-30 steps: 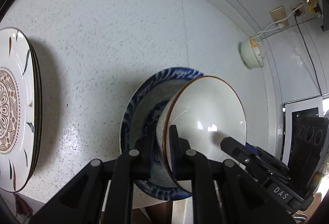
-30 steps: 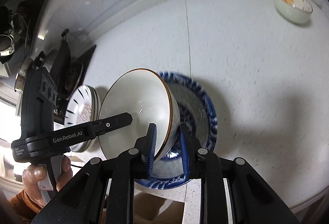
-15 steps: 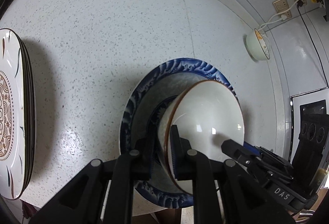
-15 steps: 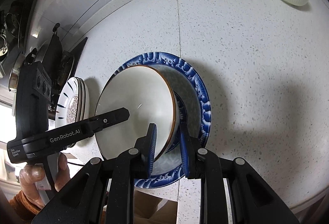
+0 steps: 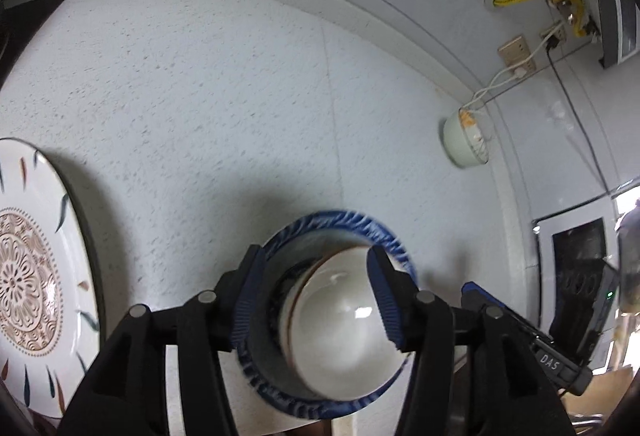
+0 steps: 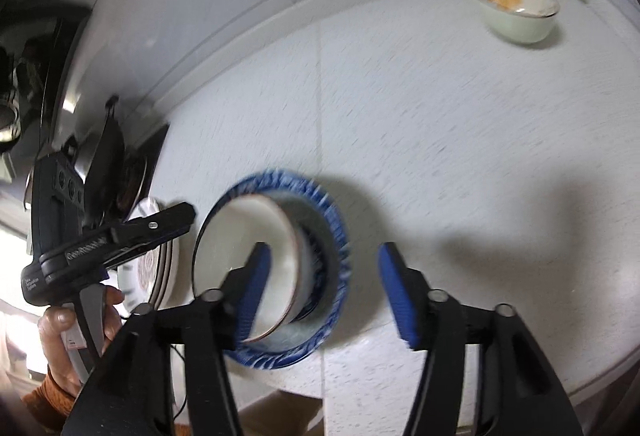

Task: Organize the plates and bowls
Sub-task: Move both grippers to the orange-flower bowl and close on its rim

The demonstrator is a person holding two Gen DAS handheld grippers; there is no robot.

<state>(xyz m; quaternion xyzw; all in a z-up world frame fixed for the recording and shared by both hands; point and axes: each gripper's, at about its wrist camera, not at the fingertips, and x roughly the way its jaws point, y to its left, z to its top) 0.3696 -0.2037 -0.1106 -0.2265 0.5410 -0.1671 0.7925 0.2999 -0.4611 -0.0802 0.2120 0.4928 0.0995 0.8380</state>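
A white bowl with a brown rim [image 5: 340, 332] rests, slightly tilted, inside a wider blue-patterned bowl [image 5: 344, 216] on the speckled counter. My left gripper [image 5: 316, 300] hangs above it with its jaws opening, and the pads are clear of the rim. From the other side, the white bowl [image 6: 240, 236] and the blue bowl [image 6: 338, 232] lie below my right gripper [image 6: 326, 292]. Its jaws are opening too, and nothing is pressed between the pads. The blue bowl's base is hidden by the white one.
A stack of white patterned plates [image 5: 36, 276] sits at the left, also seen as the plate stack [image 6: 160, 276] behind a person's hand [image 6: 60, 320]. A small pale bowl [image 5: 464, 145] stands by the back wall near a cable. A stove with a pan [image 6: 108, 155] is at the far left.
Both grippers, earlier shut on the white bowl's rim, have let go, spread their fingers and lifted away. The white bowl has dropped lower and now sits in the blue bowl.
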